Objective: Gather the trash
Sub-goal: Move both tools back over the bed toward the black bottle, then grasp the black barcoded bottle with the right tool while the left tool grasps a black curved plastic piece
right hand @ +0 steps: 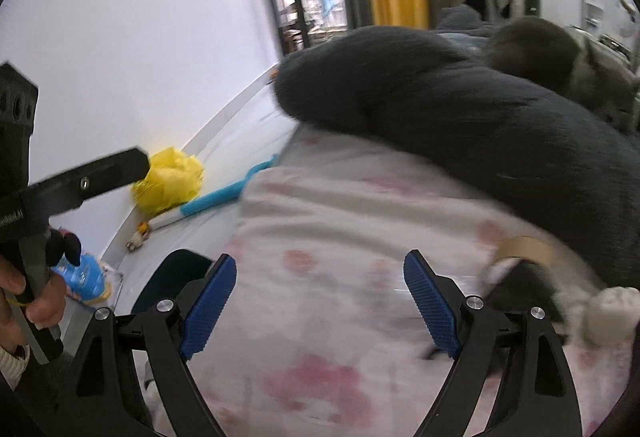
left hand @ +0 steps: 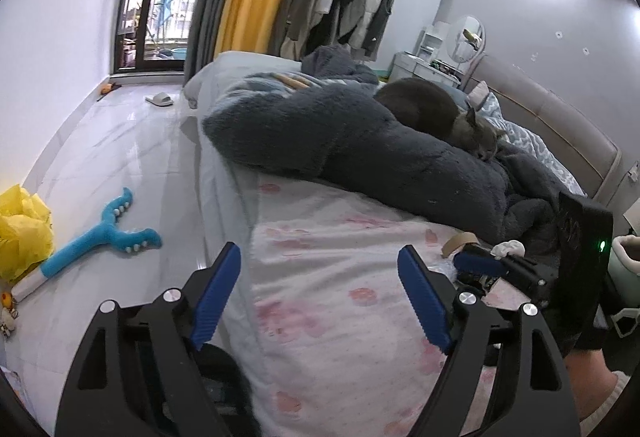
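Observation:
My left gripper (left hand: 320,297) stands open over the bed's pink-flowered sheet (left hand: 340,277), nothing between its blue pads. My right gripper (right hand: 320,303) is open too and empty, above the same sheet. To its right lie a cardboard tape roll (right hand: 528,247), a blurred dark object (right hand: 520,289) and a crumpled white tissue (right hand: 612,313). In the left wrist view the roll (left hand: 458,243) and the tissue (left hand: 508,248) sit by the right gripper (left hand: 484,265). A crumpled yellow bag (left hand: 24,229) lies on the floor by the wall.
A dark fluffy blanket (left hand: 340,141) is heaped across the bed, with a grey cat (left hand: 476,133) lying behind it. On the tiled floor are a blue toy (left hand: 104,233), a blue packet (right hand: 84,277) and a slipper (left hand: 159,99). A dark rounded thing (right hand: 172,273) stands at the bedside.

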### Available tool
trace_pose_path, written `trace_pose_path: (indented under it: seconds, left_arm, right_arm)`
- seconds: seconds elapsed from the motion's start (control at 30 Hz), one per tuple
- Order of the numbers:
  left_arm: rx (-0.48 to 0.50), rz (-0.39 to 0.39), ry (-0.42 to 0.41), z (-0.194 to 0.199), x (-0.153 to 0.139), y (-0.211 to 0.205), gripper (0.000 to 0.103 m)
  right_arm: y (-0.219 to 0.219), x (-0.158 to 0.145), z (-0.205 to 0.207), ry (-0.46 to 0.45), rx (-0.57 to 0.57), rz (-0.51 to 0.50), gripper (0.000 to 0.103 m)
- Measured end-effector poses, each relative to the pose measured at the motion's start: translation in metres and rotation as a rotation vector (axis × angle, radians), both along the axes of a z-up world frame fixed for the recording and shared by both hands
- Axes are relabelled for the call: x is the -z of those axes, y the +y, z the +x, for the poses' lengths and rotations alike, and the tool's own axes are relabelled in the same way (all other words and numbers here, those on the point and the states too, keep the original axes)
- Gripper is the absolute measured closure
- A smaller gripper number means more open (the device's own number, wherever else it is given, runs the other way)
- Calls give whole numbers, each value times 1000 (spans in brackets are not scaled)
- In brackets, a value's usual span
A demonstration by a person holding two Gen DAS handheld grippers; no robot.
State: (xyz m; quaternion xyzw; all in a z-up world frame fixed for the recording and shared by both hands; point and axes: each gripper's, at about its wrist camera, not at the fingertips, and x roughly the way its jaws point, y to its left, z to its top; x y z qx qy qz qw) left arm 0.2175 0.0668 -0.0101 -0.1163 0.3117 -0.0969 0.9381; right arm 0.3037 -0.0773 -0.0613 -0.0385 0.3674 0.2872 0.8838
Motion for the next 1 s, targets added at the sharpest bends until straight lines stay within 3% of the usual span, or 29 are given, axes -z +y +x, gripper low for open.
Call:
trace_pose_path:
  seconds: [0.37,0.6,0.8,0.9,0.97,1.0]
  left_arm:
    - [65,-6,38,29,16,-51,20]
    - [106,-4,72,43,29,-80,20]
    - [141,-11,99,54,41,-102,20]
    - [151,-12,107,59,44,-110,20]
    - [162,-7,113,60,46,-117,20]
    - [167,-4,116,61,48,-119,20]
  right_arm:
    - [-83,0,16,-35,108,-7,17]
    - [-108,7,23,-34,141,-19,28]
    - [-119,22,30,28,132,-18,43]
    - [-123,27,33,68,111,8,61]
    - [-122,30,31,80,85,9,83]
    - [-120,31,30,81,74,-1,87]
